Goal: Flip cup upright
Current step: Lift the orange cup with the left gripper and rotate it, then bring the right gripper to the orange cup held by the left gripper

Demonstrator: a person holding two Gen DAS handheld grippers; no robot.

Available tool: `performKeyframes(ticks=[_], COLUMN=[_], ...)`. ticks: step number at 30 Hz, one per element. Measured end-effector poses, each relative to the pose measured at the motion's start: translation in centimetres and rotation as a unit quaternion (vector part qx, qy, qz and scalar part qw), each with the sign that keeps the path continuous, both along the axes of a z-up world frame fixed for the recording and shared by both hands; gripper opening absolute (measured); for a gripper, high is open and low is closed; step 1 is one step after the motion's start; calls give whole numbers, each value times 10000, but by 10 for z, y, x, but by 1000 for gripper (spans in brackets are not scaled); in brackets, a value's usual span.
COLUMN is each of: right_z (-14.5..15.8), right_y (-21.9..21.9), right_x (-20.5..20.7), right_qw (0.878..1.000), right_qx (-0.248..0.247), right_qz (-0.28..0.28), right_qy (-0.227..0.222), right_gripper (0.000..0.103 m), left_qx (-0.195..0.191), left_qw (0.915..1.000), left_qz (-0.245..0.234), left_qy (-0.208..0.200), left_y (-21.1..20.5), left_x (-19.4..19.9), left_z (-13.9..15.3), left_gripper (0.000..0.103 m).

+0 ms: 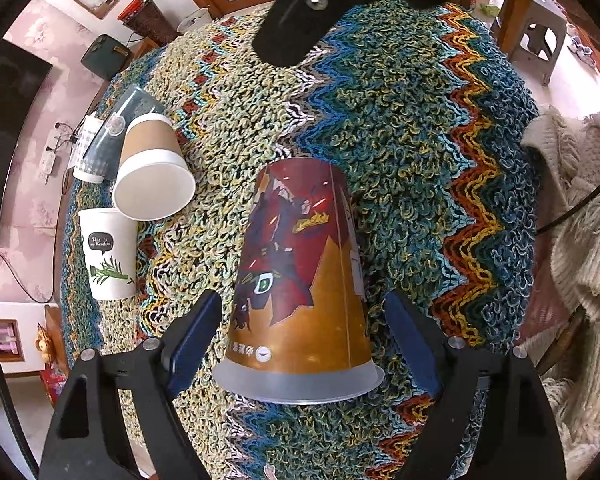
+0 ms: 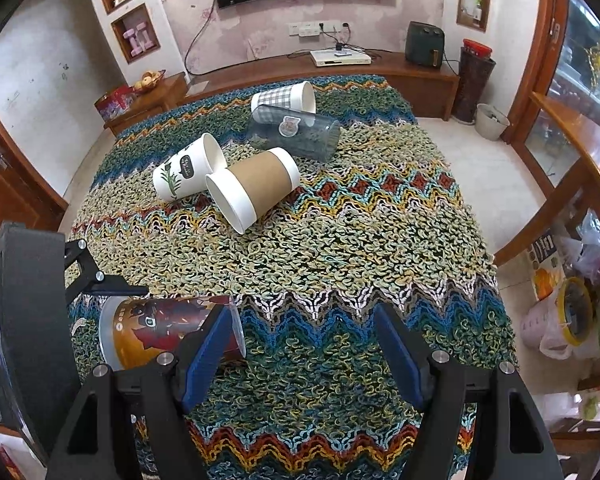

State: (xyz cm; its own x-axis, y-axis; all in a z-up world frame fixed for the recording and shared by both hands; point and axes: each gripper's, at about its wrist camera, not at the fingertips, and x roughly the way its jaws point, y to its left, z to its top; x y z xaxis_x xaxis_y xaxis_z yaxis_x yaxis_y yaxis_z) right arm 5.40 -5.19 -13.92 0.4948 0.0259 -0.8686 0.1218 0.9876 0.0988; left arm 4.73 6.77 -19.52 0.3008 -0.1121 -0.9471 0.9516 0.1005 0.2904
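A red and gold printed cup (image 1: 300,280) lies on its side on the knitted cloth, its wide clear rim toward my left gripper (image 1: 304,324). The left gripper is open, its blue pads on either side of the cup near the rim, not touching. In the right wrist view the same cup (image 2: 160,328) lies at lower left, partly behind one blue pad. My right gripper (image 2: 304,344) is open and empty over the cloth, to the right of the cup. The right gripper's black body also shows at the top of the left wrist view (image 1: 300,12).
Several other cups lie on their sides farther off: a brown-sleeved cup (image 2: 256,184), a white bamboo-print cup (image 2: 184,168), a clear dark cup (image 2: 296,130) and a checked cup (image 2: 284,96). The colourful knitted cloth (image 2: 340,240) covers the table. A TV shelf stands behind.
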Motion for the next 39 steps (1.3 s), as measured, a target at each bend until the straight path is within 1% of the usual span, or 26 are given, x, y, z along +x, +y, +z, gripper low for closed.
performKeyframes(ticks=[5, 8, 12, 13, 15, 17, 19, 21, 22, 24, 25, 28, 30, 34, 35, 37, 39], right_z=[3, 4, 6, 6, 5, 3, 0, -2, -3, -5, -6, -10, -13, -20, -23, -27, -32], right_y=[5, 10, 25, 30, 37, 45, 52, 59, 62, 68, 71, 79, 87, 105, 110, 117, 124], right_x=[3, 6, 8, 8, 8, 10, 10, 10, 10, 8, 8, 8, 7, 1, -1, -3, -6], right_qw=[9994, 9970, 9893, 9856, 9804, 9737, 9666, 9584, 9538, 9446, 9402, 9248, 9124, 8803, 8701, 8550, 8409], right_qx=[32, 112, -60, -112, -216, -321, -397, -507, -545, -604, -621, -722, -827, -1163, -1307, -1526, -1752], right_qz=[338, 742, 1432, 1659, 1924, 2230, 2506, 2788, 2936, 3208, 3331, 3722, 4000, 4594, 4746, 4951, 5115], right_qy=[-115, -180, -287, -319, -357, -347, -349, -343, -335, -345, -349, -295, -255, -239, -241, -248, -246], right_gripper=[74, 74, 74, 74, 74, 74, 74, 74, 74, 74, 74, 74, 74, 74, 74, 74, 74], left_qx=[-211, -347, -533, -594, -721, -868, -1046, -1201, -1305, -1406, -1467, -1514, -1558, -1680, -1724, -1805, -1844], left_qw=[9995, 9985, 9959, 9949, 9918, 9872, 9804, 9740, 9691, 9634, 9592, 9512, 9457, 9349, 9312, 9241, 9202], left_qz=[227, 424, 708, 803, 1034, 1304, 1617, 1866, 2042, 2231, 2371, 2646, 2808, 3079, 3162, 3308, 3392], left_qy=[54, 83, 155, 168, 222, 314, 416, 464, 466, 480, 466, 486, 507, 543, 567, 634, 643], left_y=[7, 13, 24, 27, 33, 38, 45, 51, 56, 61, 65, 72, 77, 84, 86, 91, 93], left_x=[5, 6, 7, 7, 8, 10, 14, 15, 17, 19, 19, 21, 21, 20, 20, 18, 17], left_z=[9, 15, 21, 22, 24, 27, 31, 35, 38, 41, 42, 41, 41, 41, 41, 42, 42], left_gripper=[86, 86, 86, 86, 86, 86, 86, 86, 86, 86, 86, 86, 86, 86, 86, 86, 86])
